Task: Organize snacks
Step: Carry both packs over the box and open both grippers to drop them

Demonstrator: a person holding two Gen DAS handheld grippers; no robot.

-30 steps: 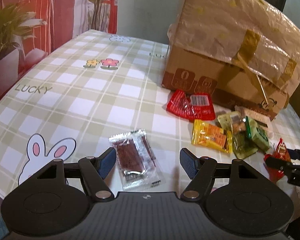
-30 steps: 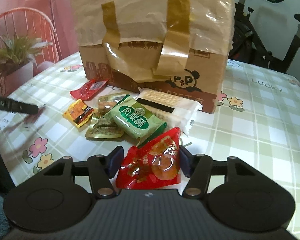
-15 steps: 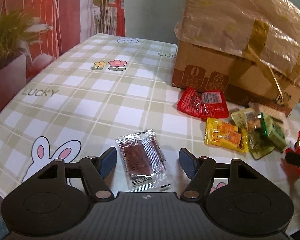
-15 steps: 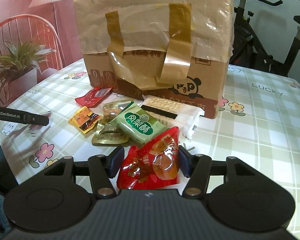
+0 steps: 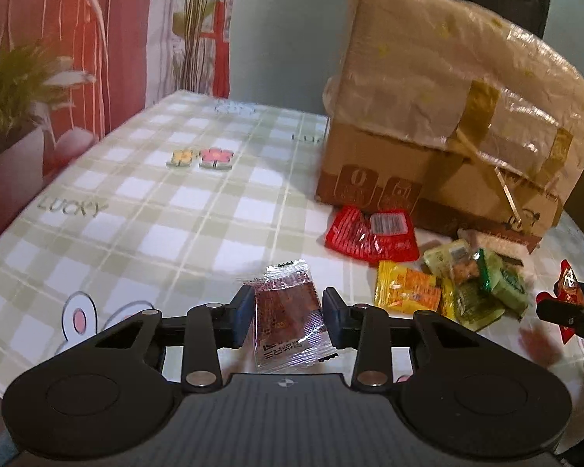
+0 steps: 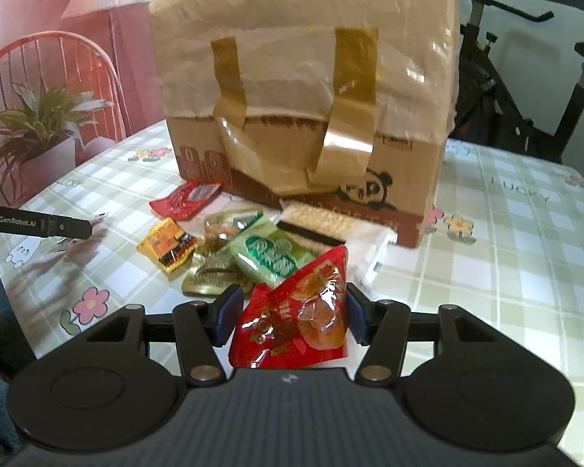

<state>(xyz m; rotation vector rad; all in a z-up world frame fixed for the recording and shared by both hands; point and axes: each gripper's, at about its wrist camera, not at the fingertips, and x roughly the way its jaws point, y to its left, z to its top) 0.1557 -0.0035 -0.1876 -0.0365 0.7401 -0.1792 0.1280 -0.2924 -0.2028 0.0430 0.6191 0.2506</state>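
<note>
Snacks point(image 6: 229, 241) mostly lie unsorted mid-frame (left tool point(image 5: 288, 317) has just been closing on brown packet point(image 5: 288, 311), right tool point(image 6: 290, 317) holding red pouch point(image 6: 296, 315)).

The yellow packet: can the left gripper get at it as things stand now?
Probably not yet: the left gripper has just been closing around a clear packet, so it is occupied. The yellow packet itself lies uncovered.

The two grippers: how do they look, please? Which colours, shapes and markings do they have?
The left gripper and right gripper look alike: matte black, ribbed body, a round disc on each side, silver rivets on the linkage bars, dark blue pads on the jaws, a small round mark at the centre. From the right wrist view, the left one's side reads "GenRobot.AI".
</note>
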